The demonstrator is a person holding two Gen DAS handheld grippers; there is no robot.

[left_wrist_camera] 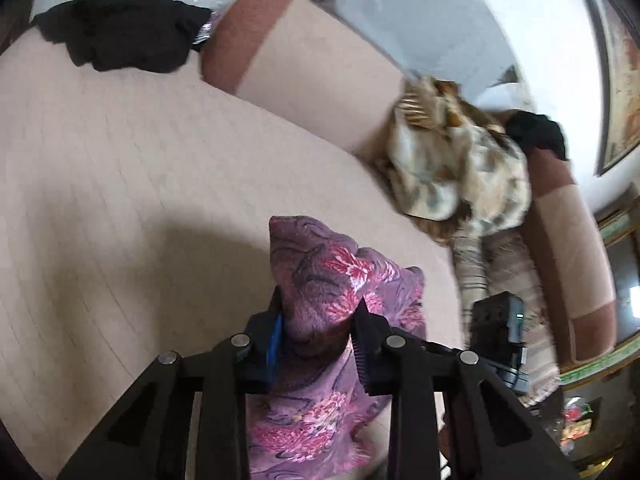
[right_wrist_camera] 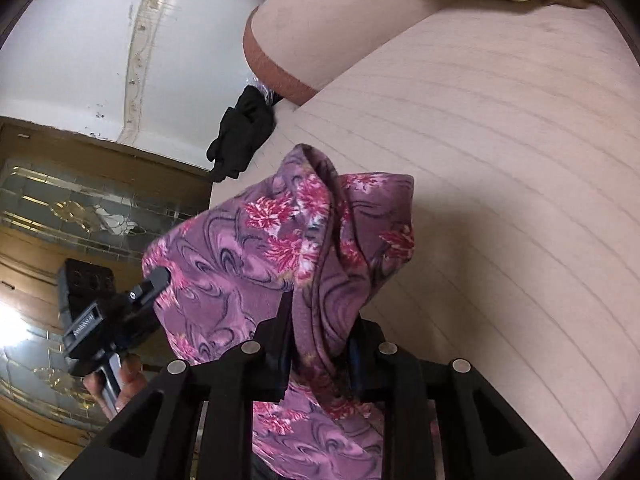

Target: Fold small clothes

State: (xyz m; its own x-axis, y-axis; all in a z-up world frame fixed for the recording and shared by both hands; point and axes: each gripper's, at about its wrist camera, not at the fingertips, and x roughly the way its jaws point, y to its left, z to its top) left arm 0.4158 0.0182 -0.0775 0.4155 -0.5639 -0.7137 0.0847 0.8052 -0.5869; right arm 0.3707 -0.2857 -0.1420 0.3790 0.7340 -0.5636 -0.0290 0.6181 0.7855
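The purple fleece garment with pink floral print (left_wrist_camera: 320, 280) is being held up above the pale pink ribbed sofa seat (left_wrist_camera: 120, 160), clear of the surface along its upper part. It is being gripped by both tongs: the left tongs (left_wrist_camera: 318, 328) are closed on a bunched fold of the fleece, and the right tongs (right_wrist_camera: 320, 344) are closed on another thick fold just beside it, with fabric draped over and below the jaws. In the right wrist view the left tongs are seen at the near left, pinching the cloth edge, with fingers (right_wrist_camera: 128, 376) of the person's hand showing beneath the device.

The step in hand is judged to be lifting and spreading the garment before it is laid flat for folding. For this to be done well, the two grips should be drawn apart along one edge so that the cloth is being stretched level, not bunched. The fabric looks thick and soft, so a fold of several layers may be being held instead of a single edge; a regrasp at the corners may be needed. The bare middle of the seat should be used, well apart from the black clothes pile (left_wrist_camera: 120, 32) at the far left and the beige patterned garment heap (left_wrist_camera: 460, 168) at the right.
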